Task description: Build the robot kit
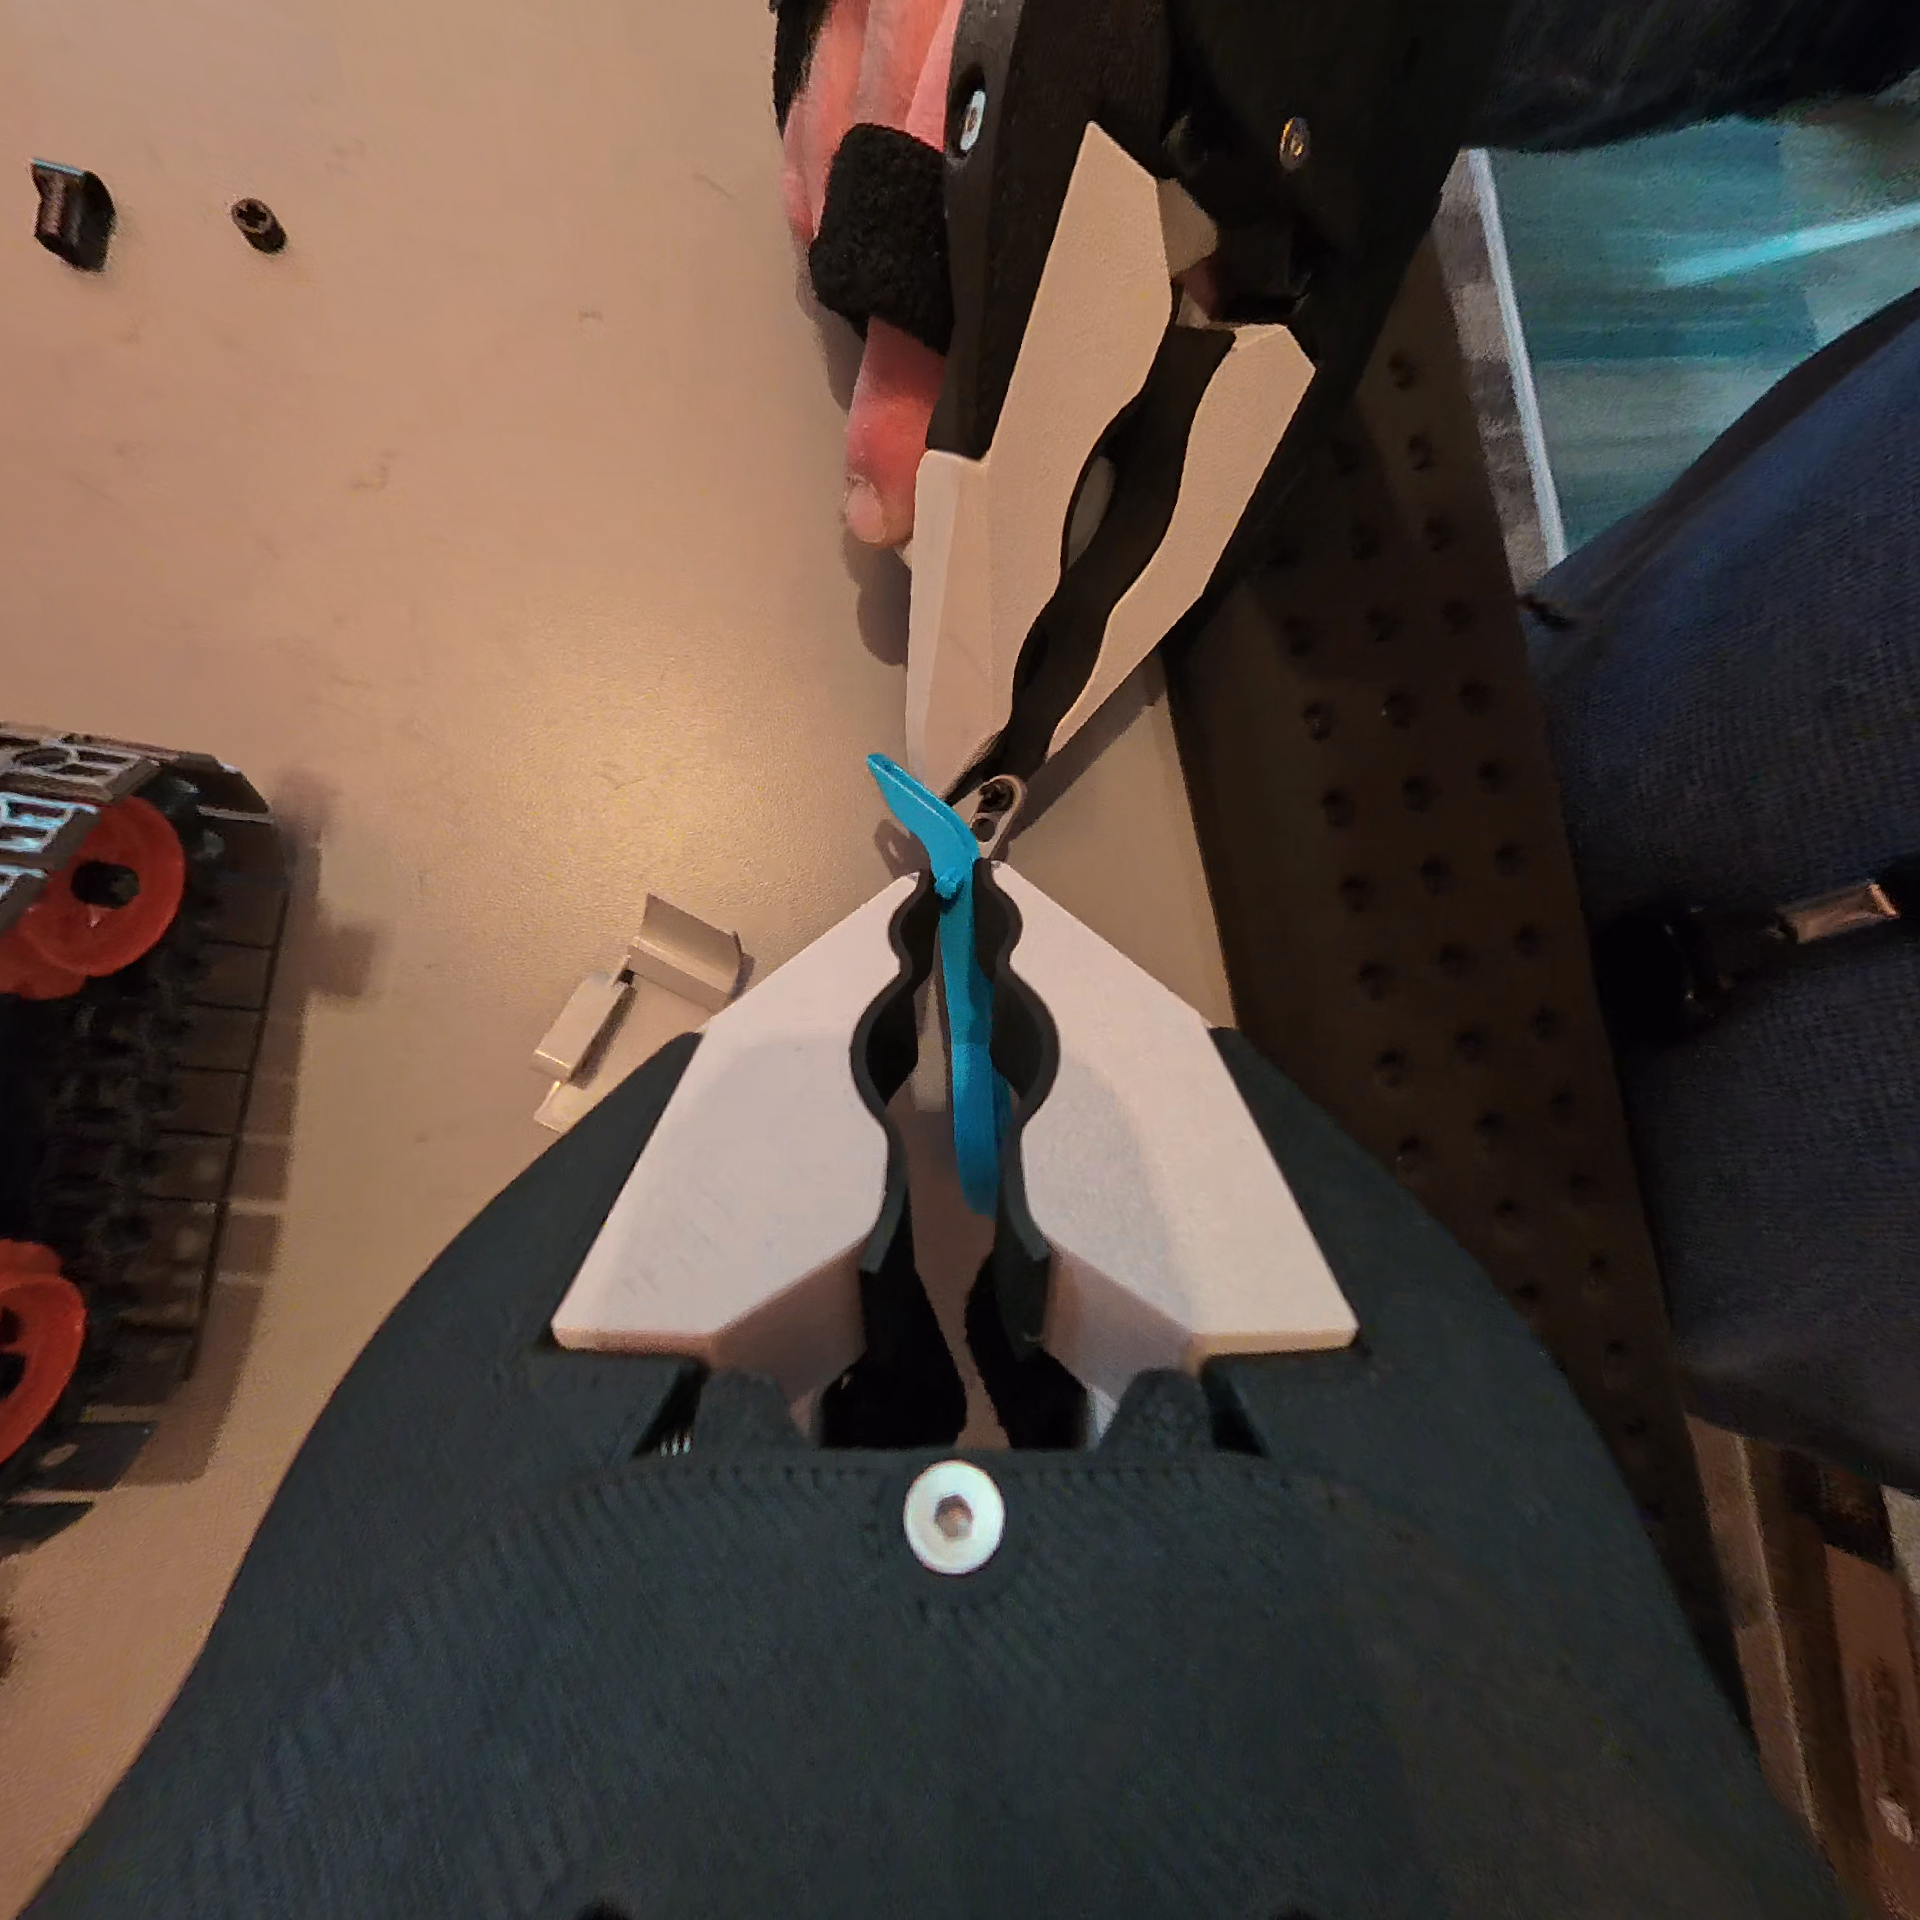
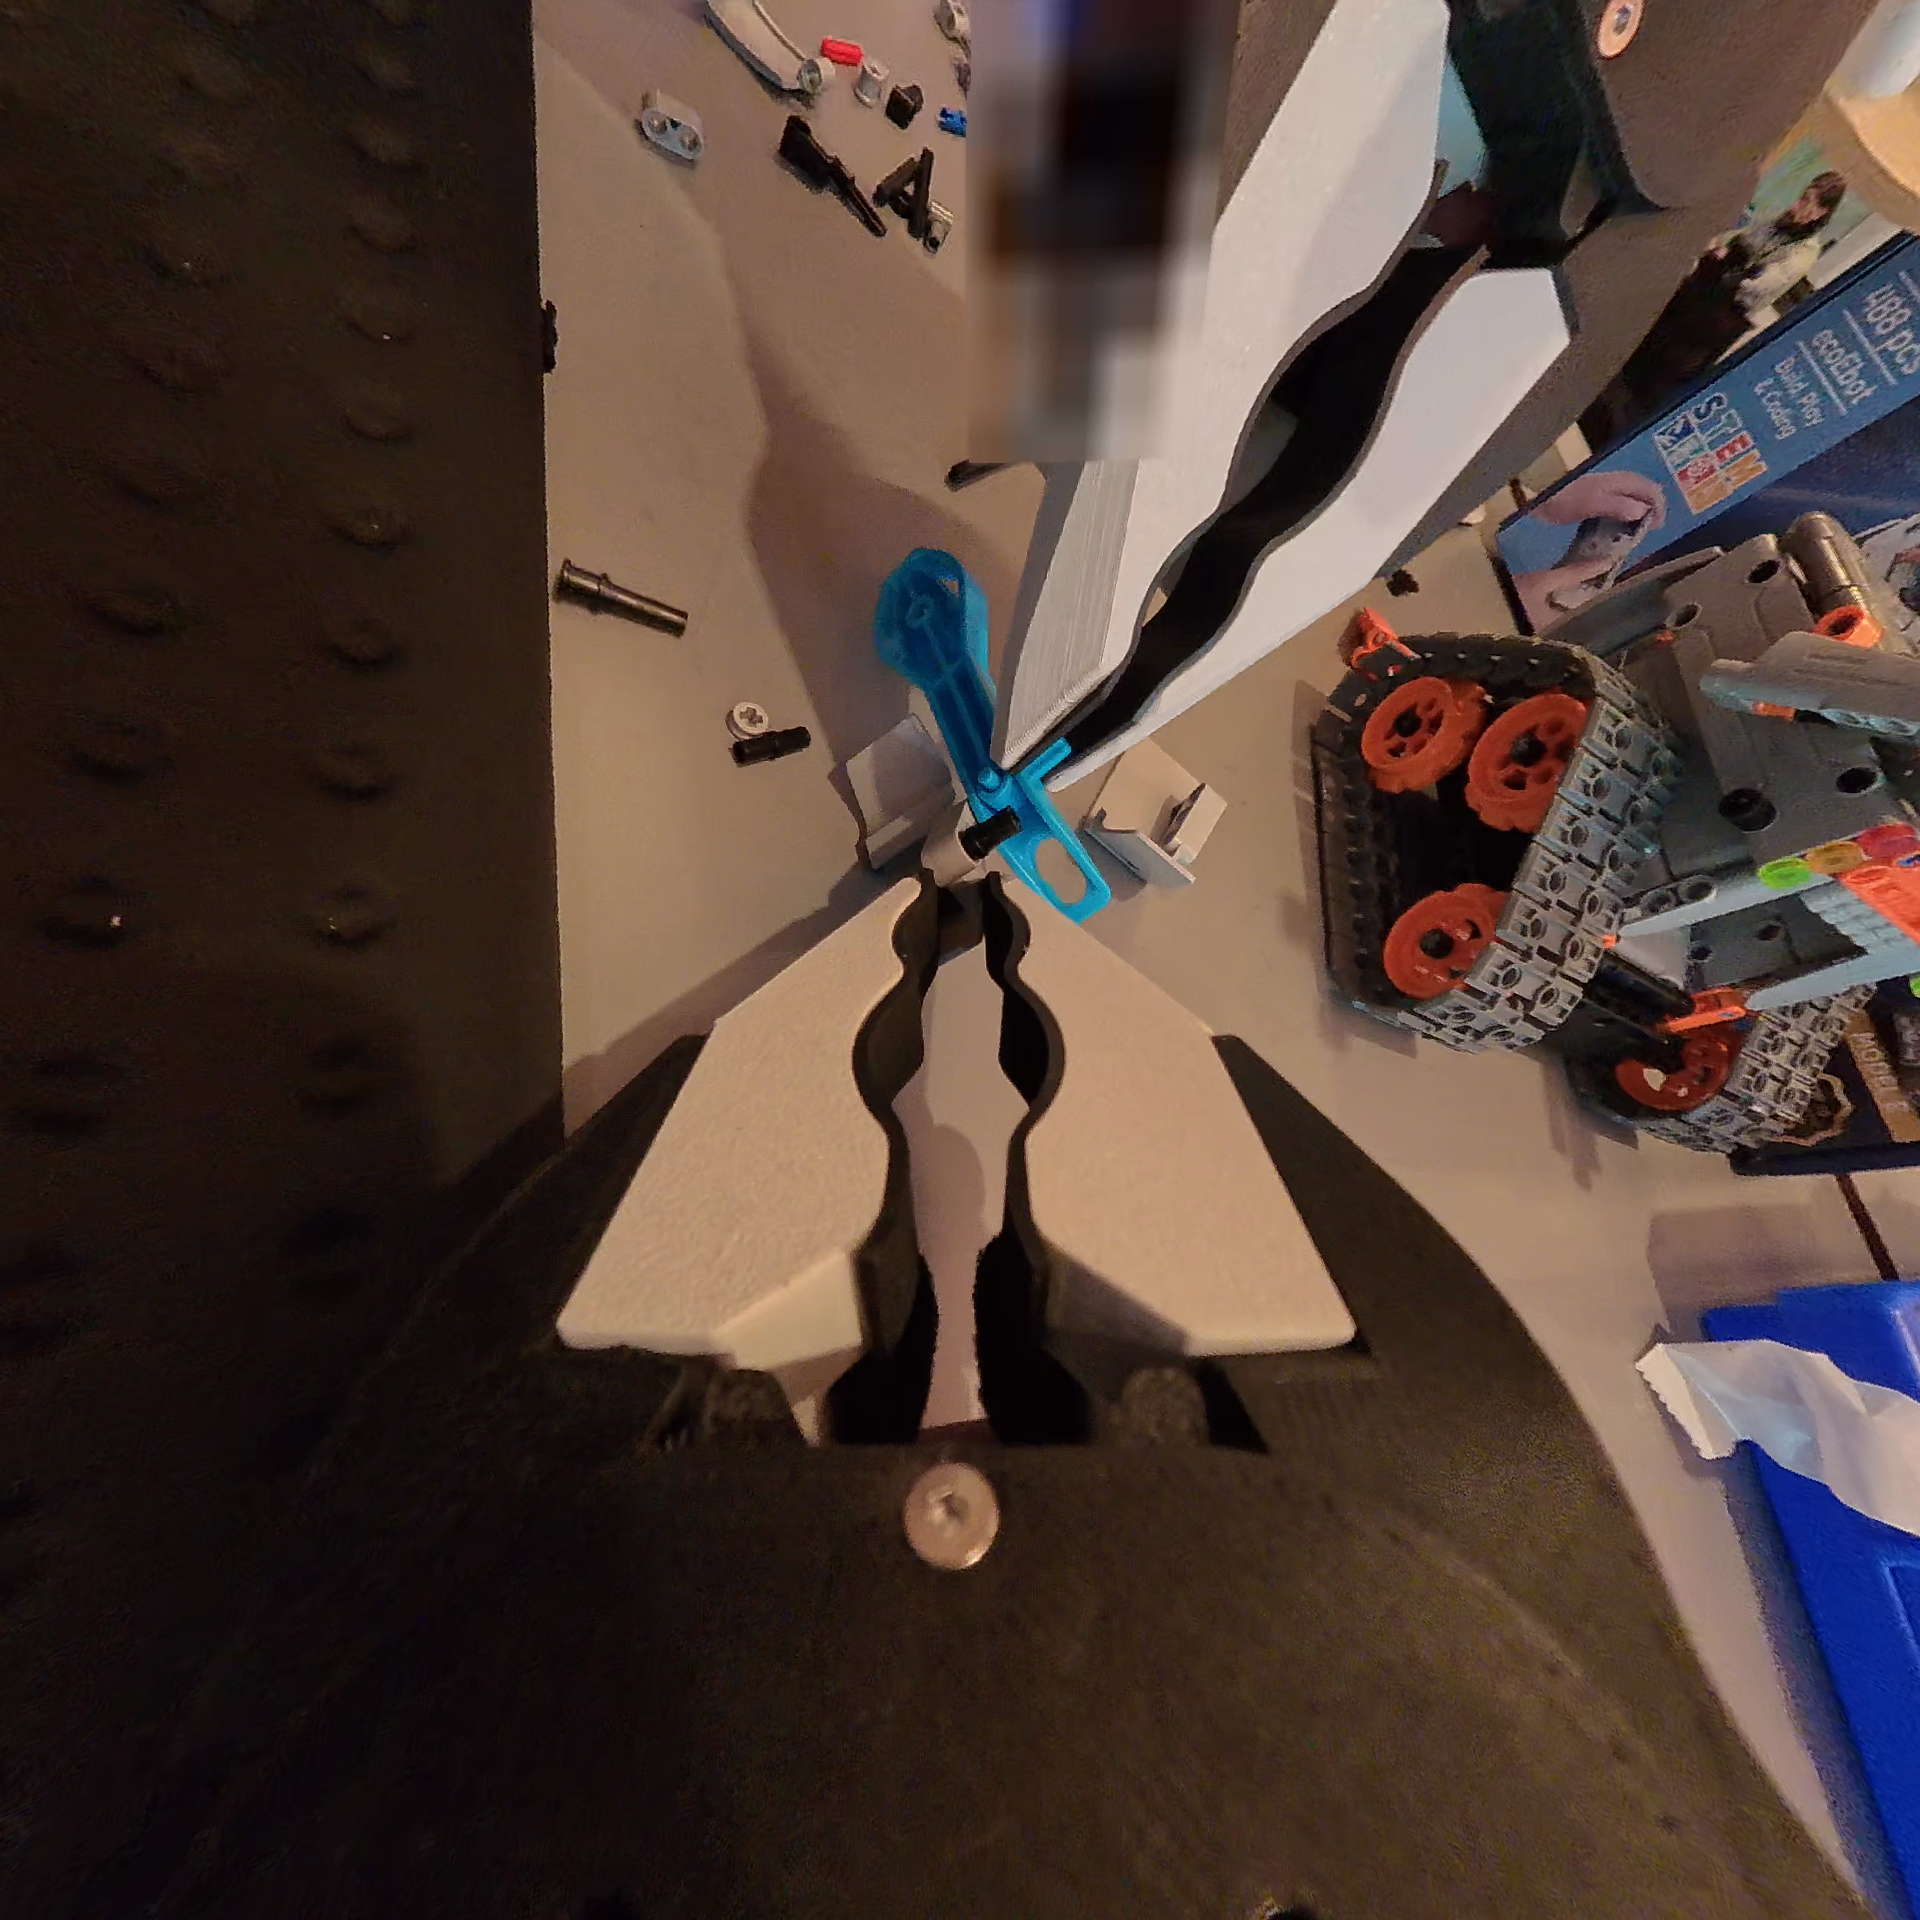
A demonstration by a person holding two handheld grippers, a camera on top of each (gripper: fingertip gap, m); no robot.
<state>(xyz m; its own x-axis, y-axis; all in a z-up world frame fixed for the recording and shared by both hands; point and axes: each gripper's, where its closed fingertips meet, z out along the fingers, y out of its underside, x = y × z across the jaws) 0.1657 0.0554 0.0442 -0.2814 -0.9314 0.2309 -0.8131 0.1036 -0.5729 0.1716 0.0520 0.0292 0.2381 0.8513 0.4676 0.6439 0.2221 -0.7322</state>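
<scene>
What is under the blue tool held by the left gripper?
Under the blue tool, a grey bracket lies on the table; the tool covers part of it. The left gripper clamps the tool.

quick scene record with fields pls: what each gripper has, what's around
left gripper: fingers shut on a blue plastic tool
right gripper: fingers shut on a small grey piece with holes
relation: the two grippers' tips nearly meet above the table
nearby model: tracked vehicle with orange wheels, standing on the table
loose parts: black pin, grey bracket
side: black perforated panel along the table edge
</scene>
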